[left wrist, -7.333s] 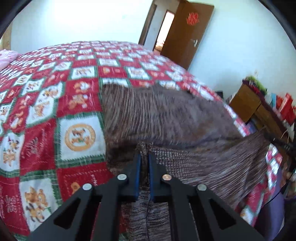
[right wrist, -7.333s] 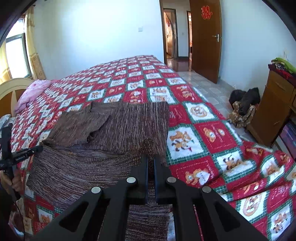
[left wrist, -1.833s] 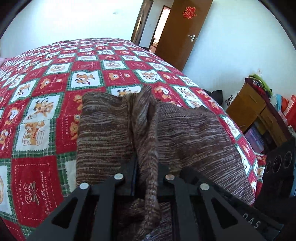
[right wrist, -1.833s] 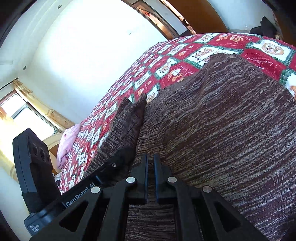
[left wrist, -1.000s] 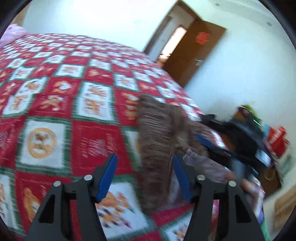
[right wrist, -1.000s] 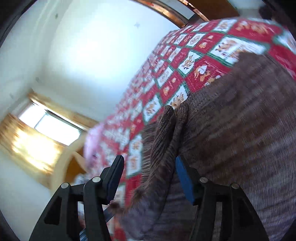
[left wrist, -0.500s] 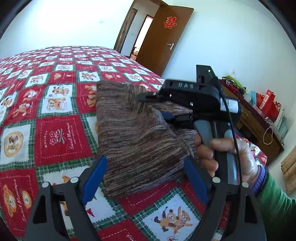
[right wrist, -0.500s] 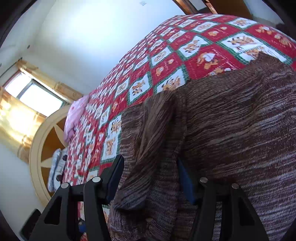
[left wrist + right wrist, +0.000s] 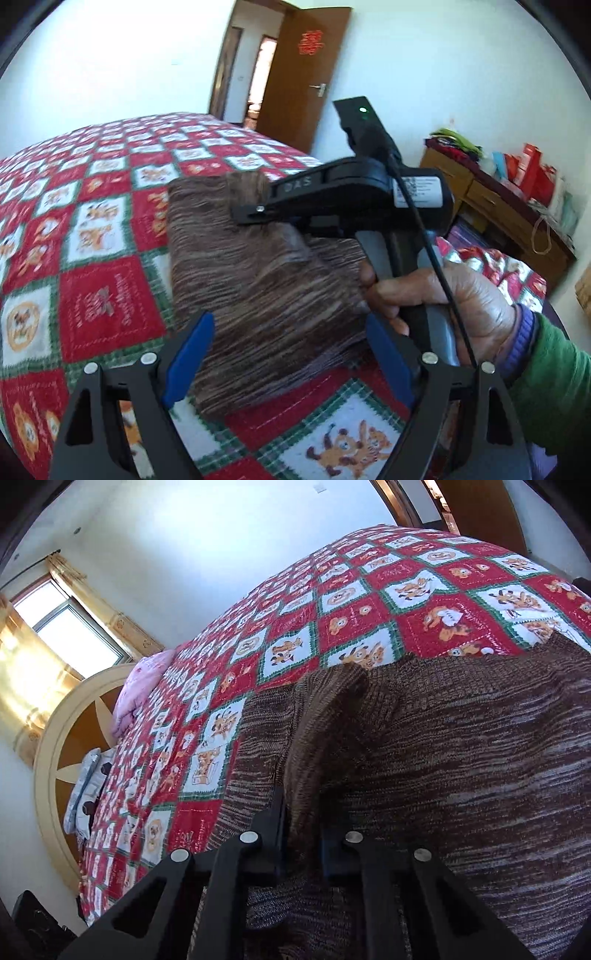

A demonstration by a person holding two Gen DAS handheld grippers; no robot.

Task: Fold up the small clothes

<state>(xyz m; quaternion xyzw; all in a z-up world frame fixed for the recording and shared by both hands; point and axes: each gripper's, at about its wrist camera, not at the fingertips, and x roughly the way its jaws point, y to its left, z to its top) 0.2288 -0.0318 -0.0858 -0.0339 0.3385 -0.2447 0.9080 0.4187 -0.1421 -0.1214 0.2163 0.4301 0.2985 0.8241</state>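
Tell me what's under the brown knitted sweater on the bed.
The folded brown sweater lies on a red, white and green patchwork bedspread, which shows all around it. What the bedspread looks like directly beneath the sweater is covered, and the right claw pinches a fold of the knit.

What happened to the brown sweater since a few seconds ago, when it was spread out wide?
The brown sweater has been folded from a wide spread into a narrow bundle. The left gripper, then clamped on its knit, has let go; its jaws have just been opening and stand wide with the bundle between them, untouched. The right gripper released, and its jaws have just closed on a raised fold. The sweater stays on the red patchwork quilt.
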